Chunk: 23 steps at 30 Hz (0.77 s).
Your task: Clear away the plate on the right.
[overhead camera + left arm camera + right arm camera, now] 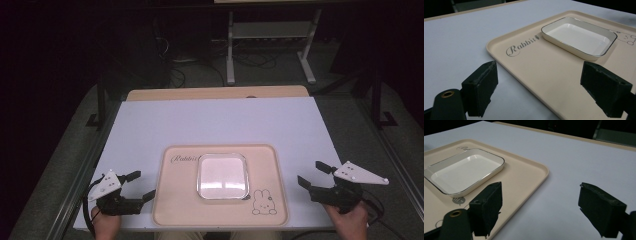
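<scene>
Dish (223,177) sits flat in the middle of my tray (175,210), beside the printed rabbit, so either side can reach it. I hold my left gripper (138,186) at the tray's left edge, jaws spread wide and empty. My right gripper (311,174) rests over the bare table (210,120) off the tray's right edge, jaws wide apart and empty too.

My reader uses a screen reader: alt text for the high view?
A white square dish sits on a beige rabbit-print tray on a white table. The open left gripper and right gripper flank the tray.
</scene>
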{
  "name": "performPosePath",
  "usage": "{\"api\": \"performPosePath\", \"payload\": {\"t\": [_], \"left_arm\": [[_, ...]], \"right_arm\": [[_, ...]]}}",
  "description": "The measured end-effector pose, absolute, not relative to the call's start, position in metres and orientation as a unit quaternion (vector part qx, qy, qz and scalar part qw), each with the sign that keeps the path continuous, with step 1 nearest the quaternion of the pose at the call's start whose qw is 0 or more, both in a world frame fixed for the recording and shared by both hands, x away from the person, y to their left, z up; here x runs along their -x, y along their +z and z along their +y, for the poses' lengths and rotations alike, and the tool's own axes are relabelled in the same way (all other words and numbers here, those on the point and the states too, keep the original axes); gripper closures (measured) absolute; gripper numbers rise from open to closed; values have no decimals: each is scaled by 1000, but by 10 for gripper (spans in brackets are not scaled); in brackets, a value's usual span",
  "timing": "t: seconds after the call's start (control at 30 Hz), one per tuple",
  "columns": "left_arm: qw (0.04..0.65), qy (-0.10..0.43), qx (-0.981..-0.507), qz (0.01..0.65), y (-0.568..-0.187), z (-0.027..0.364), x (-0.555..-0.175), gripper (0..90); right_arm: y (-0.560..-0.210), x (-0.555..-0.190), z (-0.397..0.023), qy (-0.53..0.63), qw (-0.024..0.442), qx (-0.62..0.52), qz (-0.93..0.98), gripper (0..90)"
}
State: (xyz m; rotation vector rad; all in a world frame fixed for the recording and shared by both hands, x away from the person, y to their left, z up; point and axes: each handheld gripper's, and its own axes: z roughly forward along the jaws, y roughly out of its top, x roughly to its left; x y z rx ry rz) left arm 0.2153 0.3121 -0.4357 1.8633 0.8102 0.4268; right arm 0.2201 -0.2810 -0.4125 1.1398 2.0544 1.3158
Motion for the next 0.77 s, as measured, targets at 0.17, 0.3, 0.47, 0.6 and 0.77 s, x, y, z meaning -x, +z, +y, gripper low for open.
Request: {"api": "performPosePath", "payload": {"t": [0.17,0.3,0.47,0.6,0.77], "left_arm": [[508,178,-773,336,-435,313,-215,140],[510,178,-772,336,-435,313,-214,140],[508,176,-774,335,-435,312,-215,140],[510,176,-773,335,-435,312,-214,140],[512,176,-771,336,-435,314,-215,140]], "right_arm": [[-416,-218,-284,473,226,-414,744,188],[-416,-216,-285,477,226,-415,741,188],[-416,-215,-284,476,227,-406,746,192],[-416,-215,-283,474,228,-402,749,192],[-415,-214,-283,473,233,-402,748,192]]}}
